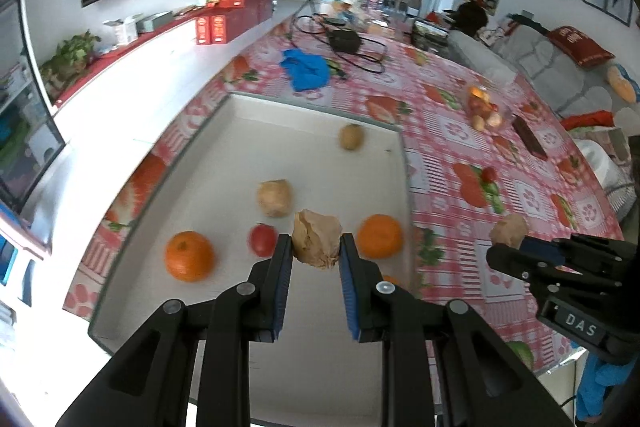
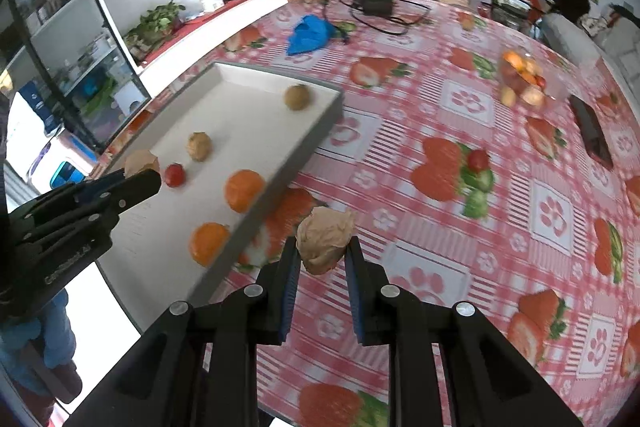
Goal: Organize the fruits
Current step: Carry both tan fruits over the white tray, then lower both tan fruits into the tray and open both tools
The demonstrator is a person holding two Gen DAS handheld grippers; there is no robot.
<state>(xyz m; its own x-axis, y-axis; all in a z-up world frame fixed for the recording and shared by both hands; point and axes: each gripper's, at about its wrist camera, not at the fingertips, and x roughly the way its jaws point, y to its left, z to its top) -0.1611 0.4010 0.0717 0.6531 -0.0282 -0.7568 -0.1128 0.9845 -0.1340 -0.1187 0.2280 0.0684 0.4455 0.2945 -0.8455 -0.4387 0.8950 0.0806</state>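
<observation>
Strawberry-patterned tabletop (image 2: 460, 131) is seen below; a papery tan husk fruit (image 1: 316, 244) is clamped in left jaws, another (image 2: 325, 244) in right jaws

The left gripper (image 1: 316, 247) is being angled downward, its blue-padded jaws clamped on a papery husked fruit (image 1: 316, 243). The right gripper (image 2: 322, 247), just beside it, is being tilted likewise, a second husked fruit (image 2: 324, 241) pinched at its fingertips.

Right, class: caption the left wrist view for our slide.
Left gripper carrying a tan papery husked fruit above the white rectangular tray.
</observation>
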